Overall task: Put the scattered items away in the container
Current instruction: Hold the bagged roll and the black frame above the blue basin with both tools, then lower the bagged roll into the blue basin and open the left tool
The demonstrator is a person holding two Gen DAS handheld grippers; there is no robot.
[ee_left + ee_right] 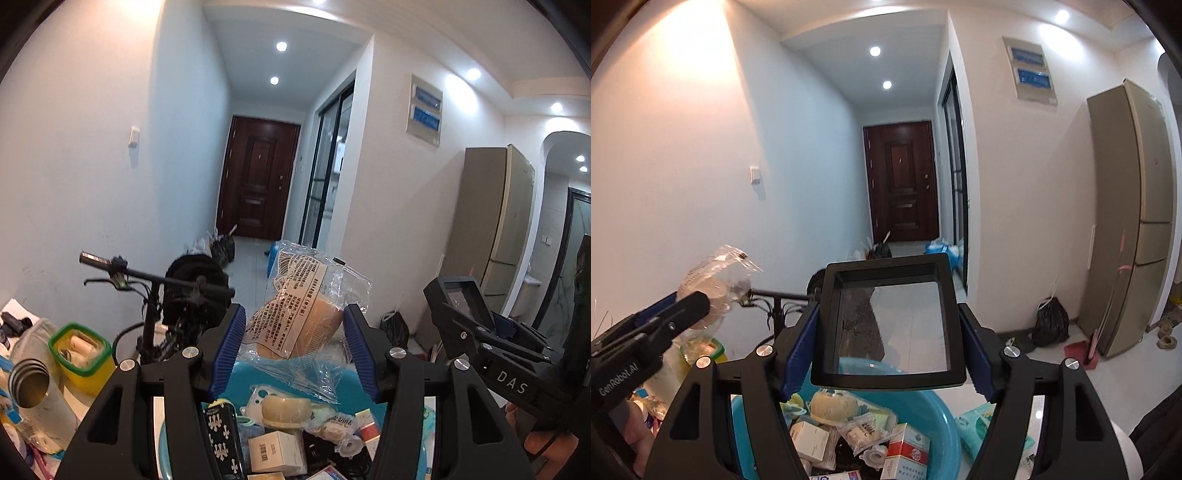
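Clearly both sets of jaws are loaded. The left gripper (294, 345) is part-closed, its blue pads pinching a clear plastic packet (301, 314) holding something tan, with a printed label; the packet stands up between the fingers. The right gripper (886, 350) stands wider, clamped on the sides of a black-framed mirror (888, 321), held tilted with its glass facing the camera.

Below and near both, the blue basin (938, 410) already holds small boxes, a roll of tape and wrapped bits, so this reads as the carry-and-drop step. Next, each load probably needs lowering over the basin before the jaws let go; the mirror wants a gentle set-down.

Both grippers point slightly downward, side by side, the right one visible at the left view's right edge. Left of the basin, a green-rimmed yellow container (82, 356) and a steel cup (29, 384) lie outside.
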